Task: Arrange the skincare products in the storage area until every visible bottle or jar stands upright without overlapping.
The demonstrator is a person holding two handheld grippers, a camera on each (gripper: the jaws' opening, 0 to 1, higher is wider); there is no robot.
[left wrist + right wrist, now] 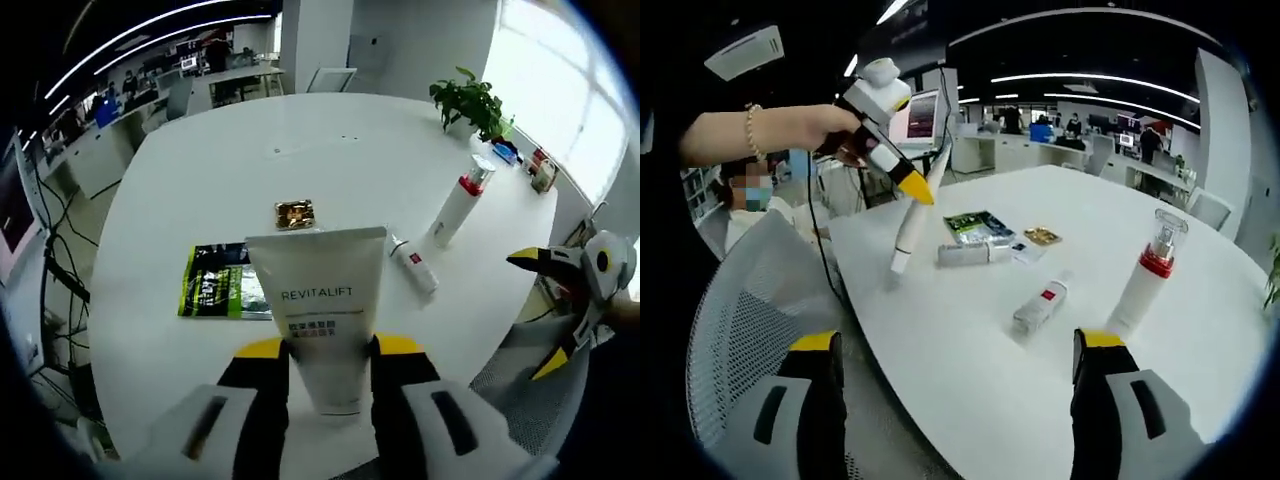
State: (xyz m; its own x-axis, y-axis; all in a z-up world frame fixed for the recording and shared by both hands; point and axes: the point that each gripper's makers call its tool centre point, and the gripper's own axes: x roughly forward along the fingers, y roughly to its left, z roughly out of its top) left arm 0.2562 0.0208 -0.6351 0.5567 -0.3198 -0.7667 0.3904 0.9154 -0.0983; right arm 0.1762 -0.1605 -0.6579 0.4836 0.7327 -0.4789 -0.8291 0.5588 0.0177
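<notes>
My left gripper [325, 348] is shut on a white REVITALIFT tube [322, 300], crimped end up. In the right gripper view a hand holds this left gripper [902, 180], and the tube [910, 225] hangs tilted with its cap close to the white table [970, 370] near the edge. A white bottle with a red band [458, 205] [1148, 275] stands upright. A small white bottle [413, 266] [1040, 307] lies on its side. My right gripper [955, 365] is open over the table's edge, holding nothing; the left gripper view shows this right gripper [542, 310] at its right side.
A green and black packet [220, 283] [978, 225] lies flat, a white tube-like item [965, 255] beside it. A small gold box [294, 213] [1042, 236] sits beyond. A potted plant [470, 100] stands at the far edge. A mesh chair [740, 330] is beside the table.
</notes>
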